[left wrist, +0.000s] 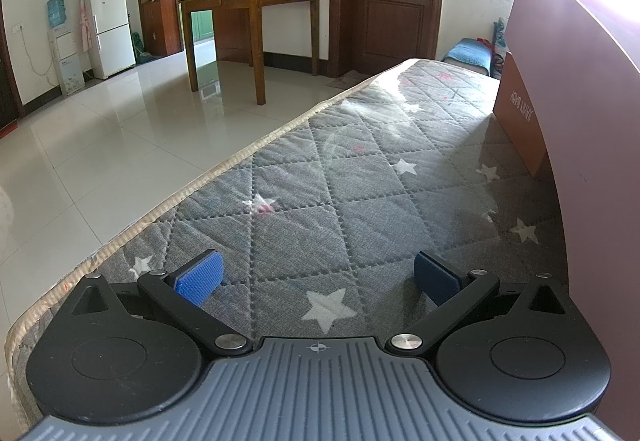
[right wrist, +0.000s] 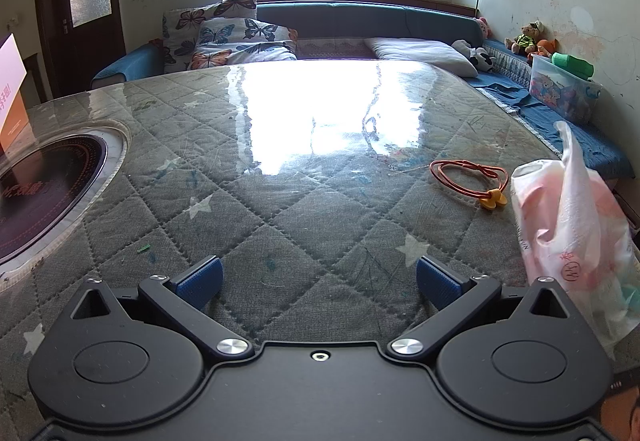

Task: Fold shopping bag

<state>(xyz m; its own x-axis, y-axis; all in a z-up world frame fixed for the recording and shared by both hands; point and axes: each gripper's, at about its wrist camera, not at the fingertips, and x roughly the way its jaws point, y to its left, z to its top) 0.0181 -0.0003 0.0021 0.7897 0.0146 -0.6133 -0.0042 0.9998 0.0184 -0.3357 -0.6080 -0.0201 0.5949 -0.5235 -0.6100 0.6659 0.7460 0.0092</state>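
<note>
Both two-finger grippers hover over a grey quilted, star-patterned table cover, fingers spread wide and holding nothing: the left gripper and the right gripper. The thin pink-and-white plastic shopping bag stands crumpled at the near right, just right of the right gripper. An orange elastic cord lies beyond it.
</note>
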